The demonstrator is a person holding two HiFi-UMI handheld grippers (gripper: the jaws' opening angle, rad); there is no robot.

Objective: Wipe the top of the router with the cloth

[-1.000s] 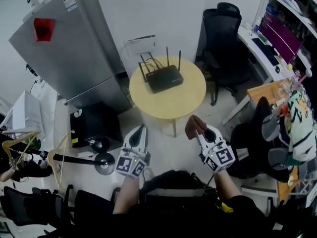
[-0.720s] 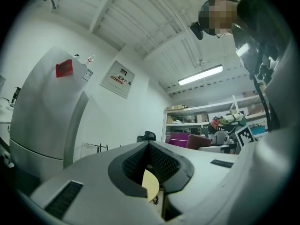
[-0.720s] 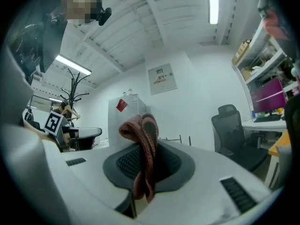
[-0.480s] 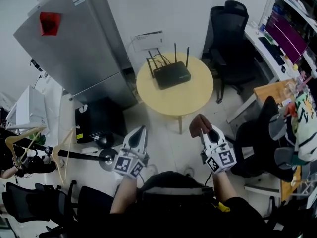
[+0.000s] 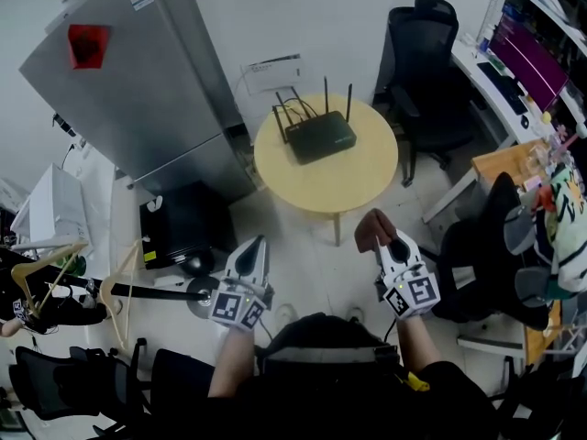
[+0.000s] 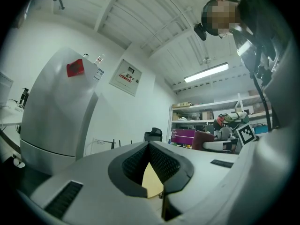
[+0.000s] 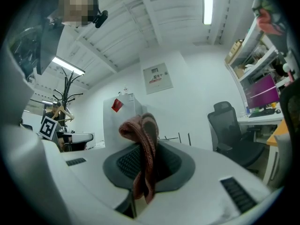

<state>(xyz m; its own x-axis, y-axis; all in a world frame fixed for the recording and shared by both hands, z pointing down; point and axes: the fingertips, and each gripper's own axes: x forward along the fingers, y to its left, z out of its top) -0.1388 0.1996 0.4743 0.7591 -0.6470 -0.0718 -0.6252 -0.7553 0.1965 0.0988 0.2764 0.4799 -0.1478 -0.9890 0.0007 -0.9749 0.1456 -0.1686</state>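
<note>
Right gripper view: right gripper is clamping the cloth, which is bunching and drooping over the jaws. Left gripper is hanging closed and empty. Router is sitting on the table, well ahead of both grippers. Risk, as I judge it: the cloth wad snagging the antennas, or shoving the unbraced router.

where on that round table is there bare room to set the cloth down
The table is bare across its near half, from the router to the rim facing you, and along the strip right of the router toward the office chair. It is crowded only at the back, where the router's antennas stand close to the wall.
</note>
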